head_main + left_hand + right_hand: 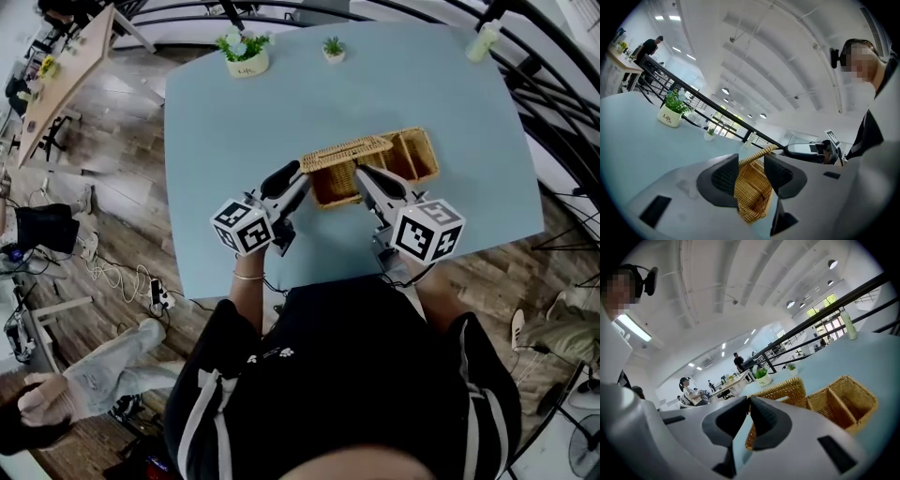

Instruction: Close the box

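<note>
The box (419, 153) is woven in golden-tan wicker, and its lid (347, 150) is worked in the same weave. The bench (234, 122) is finished in plain pale blue. The left tool (302, 180) and right tool (362, 174) are cased in grey, padded in ribbed black, and each is capped with a white cube printed with black square markers. The larger pot (247, 64) is white, lettered dark and topped with green foliage. The floor (112, 178) is laid in brown wood planks. The garment (356, 375) is black, striped white.

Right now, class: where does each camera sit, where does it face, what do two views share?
Head view: on the head, facing steeply down at the table; torso, left tongs, right tongs show.
Left gripper view: on left tongs, facing wicker box; torso shows.
Right gripper view: on right tongs, facing wicker box.
All share the wicker box.
</note>
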A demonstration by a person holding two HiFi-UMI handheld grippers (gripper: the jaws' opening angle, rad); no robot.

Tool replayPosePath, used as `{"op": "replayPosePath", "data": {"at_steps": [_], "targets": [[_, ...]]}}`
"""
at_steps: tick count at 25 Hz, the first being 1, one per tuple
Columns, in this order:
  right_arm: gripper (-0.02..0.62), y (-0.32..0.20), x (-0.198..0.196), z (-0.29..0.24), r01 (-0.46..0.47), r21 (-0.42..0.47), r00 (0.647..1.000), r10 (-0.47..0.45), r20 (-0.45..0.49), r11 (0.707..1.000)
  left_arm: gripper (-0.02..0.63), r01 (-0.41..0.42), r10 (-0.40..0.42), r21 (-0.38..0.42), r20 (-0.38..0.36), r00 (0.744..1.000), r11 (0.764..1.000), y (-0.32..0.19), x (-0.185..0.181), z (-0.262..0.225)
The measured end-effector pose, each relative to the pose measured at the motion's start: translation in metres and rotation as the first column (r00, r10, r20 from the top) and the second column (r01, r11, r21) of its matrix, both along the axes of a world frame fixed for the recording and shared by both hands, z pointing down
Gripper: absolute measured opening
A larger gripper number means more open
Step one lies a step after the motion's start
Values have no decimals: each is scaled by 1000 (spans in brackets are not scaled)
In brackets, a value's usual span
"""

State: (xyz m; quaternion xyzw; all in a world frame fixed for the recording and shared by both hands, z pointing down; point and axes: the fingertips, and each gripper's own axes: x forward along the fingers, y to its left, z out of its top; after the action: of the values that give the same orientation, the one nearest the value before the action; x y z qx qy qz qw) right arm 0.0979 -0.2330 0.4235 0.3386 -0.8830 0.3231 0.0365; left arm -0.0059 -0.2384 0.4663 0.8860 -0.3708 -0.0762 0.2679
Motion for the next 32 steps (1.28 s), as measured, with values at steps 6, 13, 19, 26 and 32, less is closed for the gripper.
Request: {"op": "replayPosePath", "data": {"at_steps": [6, 13, 19, 26, 32], "targets": [[26, 7, 6, 3, 4, -12, 1000, -4, 4, 1000, 150, 7, -7, -29, -1, 1000, 1000, 9, 3, 5], [26, 13, 9, 10, 4, -42, 1000, -3, 24, 999, 150, 18, -19, -67, -8, 1000, 998, 16, 4, 17], [26, 15, 12, 16, 10, -69, 999, -7, 33, 998, 150, 33, -33, -95, -4, 999, 995, 21, 4, 26], [26, 20, 15, 25, 17, -91, 999, -14, 34, 996, 150, 38, -39, -112, 1, 999, 993, 29, 8, 32], [26, 25, 19, 31, 20, -113, 999, -15, 40, 993, 150, 45, -45, -115, 6, 999, 992, 34, 10, 33]]}}
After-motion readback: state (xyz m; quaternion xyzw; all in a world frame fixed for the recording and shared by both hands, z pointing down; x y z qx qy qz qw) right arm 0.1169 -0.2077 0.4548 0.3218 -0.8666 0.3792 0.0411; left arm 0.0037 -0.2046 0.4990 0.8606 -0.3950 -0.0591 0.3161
